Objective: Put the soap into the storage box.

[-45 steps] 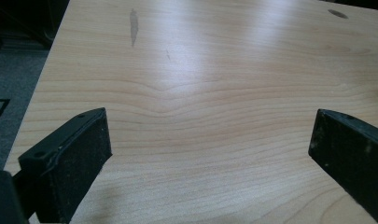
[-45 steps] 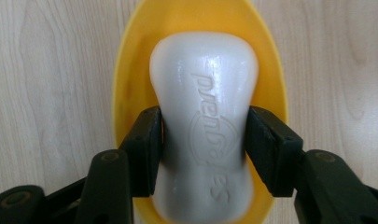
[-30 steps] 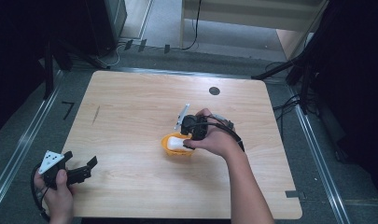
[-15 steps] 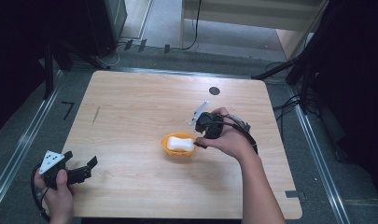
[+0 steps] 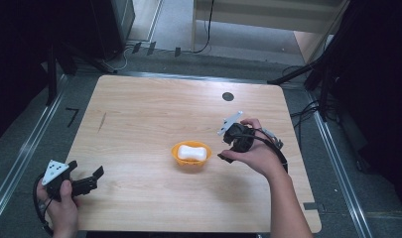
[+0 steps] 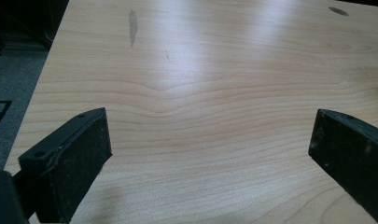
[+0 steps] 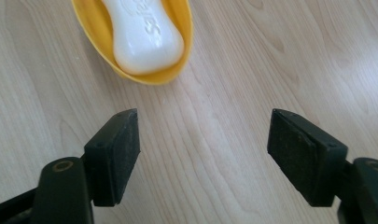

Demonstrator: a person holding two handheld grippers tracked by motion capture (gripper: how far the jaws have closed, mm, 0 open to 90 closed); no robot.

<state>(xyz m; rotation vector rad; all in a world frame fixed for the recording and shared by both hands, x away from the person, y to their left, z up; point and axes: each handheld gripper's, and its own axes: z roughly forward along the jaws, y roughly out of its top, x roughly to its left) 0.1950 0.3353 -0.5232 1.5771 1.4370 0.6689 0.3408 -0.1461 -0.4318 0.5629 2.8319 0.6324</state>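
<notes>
A white bar of soap (image 5: pixel 190 151) lies in a small yellow dish (image 5: pixel 176 154) near the middle of the wooden table (image 5: pixel 139 119). In the right gripper view the soap (image 7: pixel 142 32) fills the dish (image 7: pixel 95 35) just ahead of the jaws. My right gripper (image 5: pixel 224 155) hovers just right of the dish, apart from it; its jaws have just been opening and stand open with nothing between them (image 7: pixel 203 154). My left gripper (image 5: pixel 95 179) rests at the table's front left corner, open and empty, its jaws wide over bare wood (image 6: pixel 210 154).
A dark round hole (image 5: pixel 228 96) sits near the table's far edge. A faint grey smear (image 5: pixel 102 121) marks the wood at the left. Cables and dark stands (image 5: pixel 307 74) lie on the floor beyond and right of the table.
My right gripper has drawn back to the right, away from the dish, and its jaws have spread apart. The soap stays in the dish. The left hand has not moved.
</notes>
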